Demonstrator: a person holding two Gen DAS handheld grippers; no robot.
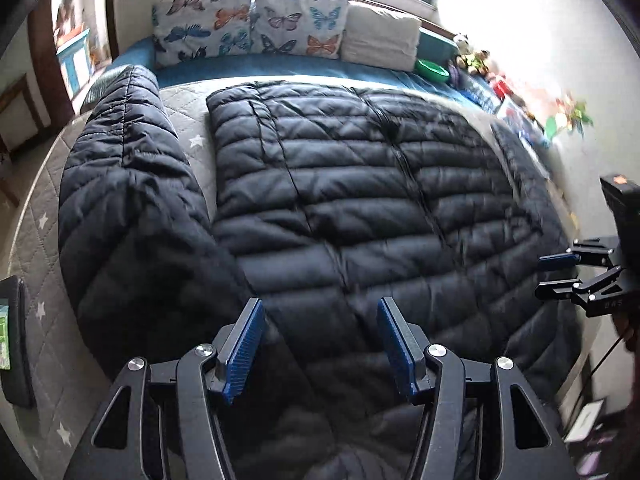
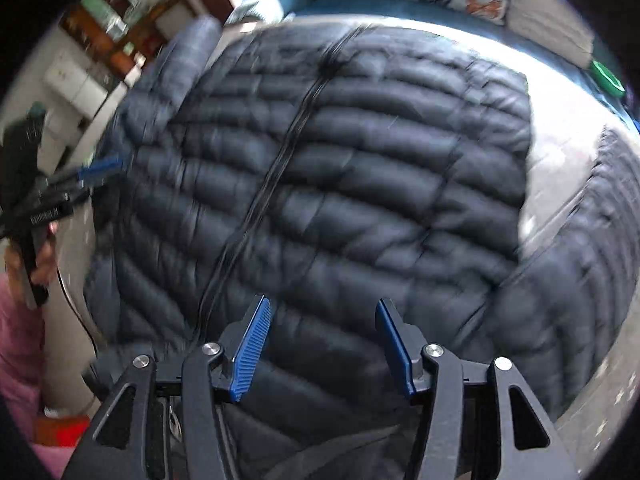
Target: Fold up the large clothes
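Left wrist showed your left gripper (image 1: 320,344) and right gripper (image 2: 320,344) parted, empty above the jacket (image 1: 360,184). It looked soft, puffy and slippery; you should have pinched its hem near the bed's (image 1: 192,120) near edge.

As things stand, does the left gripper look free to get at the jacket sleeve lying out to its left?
Probably yes. The left gripper hangs open over the jacket, and the sleeve lies uncovered on the quilt, with nothing in between.

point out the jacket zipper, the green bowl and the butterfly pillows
zipper (image 1: 404,160), left wrist view, midway down the jacket front
green bowl (image 1: 433,70), left wrist view, its rim, by the white pillow
butterfly pillows (image 1: 280,20), left wrist view, face of the right-hand one
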